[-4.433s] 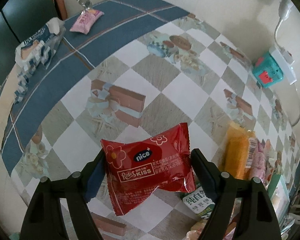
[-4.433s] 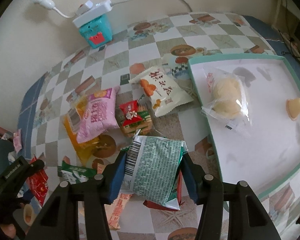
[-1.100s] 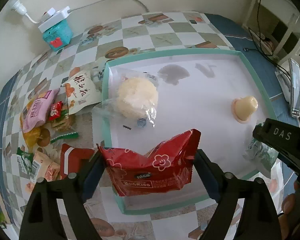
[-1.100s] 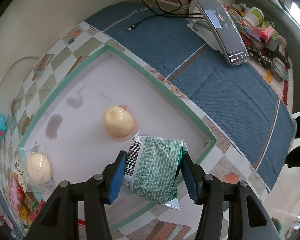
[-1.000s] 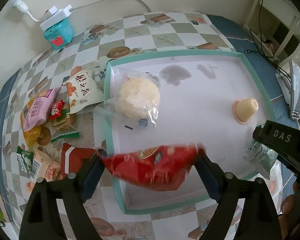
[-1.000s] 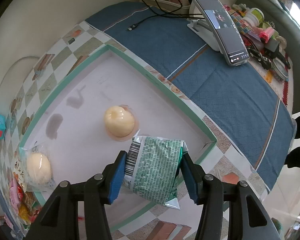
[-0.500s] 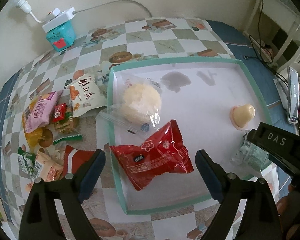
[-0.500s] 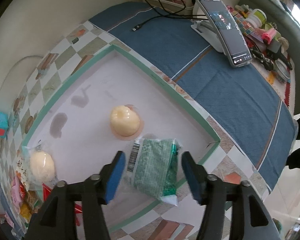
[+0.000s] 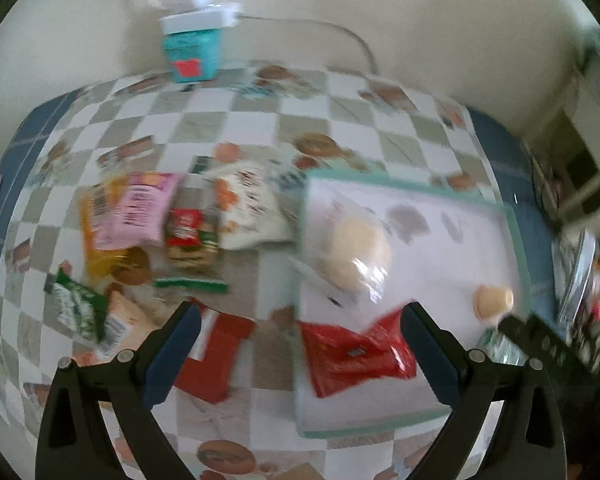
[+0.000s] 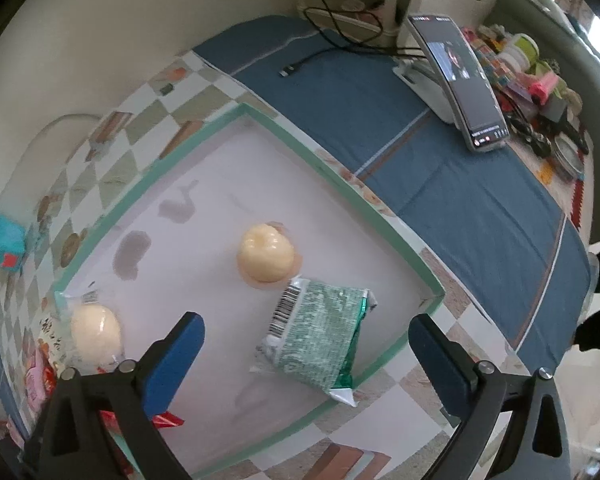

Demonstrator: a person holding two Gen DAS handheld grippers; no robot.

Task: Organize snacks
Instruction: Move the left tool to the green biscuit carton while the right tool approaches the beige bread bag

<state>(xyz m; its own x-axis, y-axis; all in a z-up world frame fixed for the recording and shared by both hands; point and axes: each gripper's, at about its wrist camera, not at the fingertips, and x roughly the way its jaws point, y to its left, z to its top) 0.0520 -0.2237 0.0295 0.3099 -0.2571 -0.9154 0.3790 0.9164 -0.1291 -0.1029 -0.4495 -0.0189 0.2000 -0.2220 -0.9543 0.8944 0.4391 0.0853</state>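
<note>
Green-foil snack packet [image 10: 320,336] lies flat in the white tray [image 10: 188,168] near its right corner, just beside the yellow jelly cup [image 10: 265,255], the red packet [image 9: 356,354] near the tray's front-left corner, and both my left gripper [image 9: 300,334] and right gripper [image 10: 306,356] gape wide, holding nothing.

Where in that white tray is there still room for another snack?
The tray is bare along its far side, between the two grey marks and the far rim, past the jelly cup. Its near side is fuller: green packet, wrapped bun, red packet.
</note>
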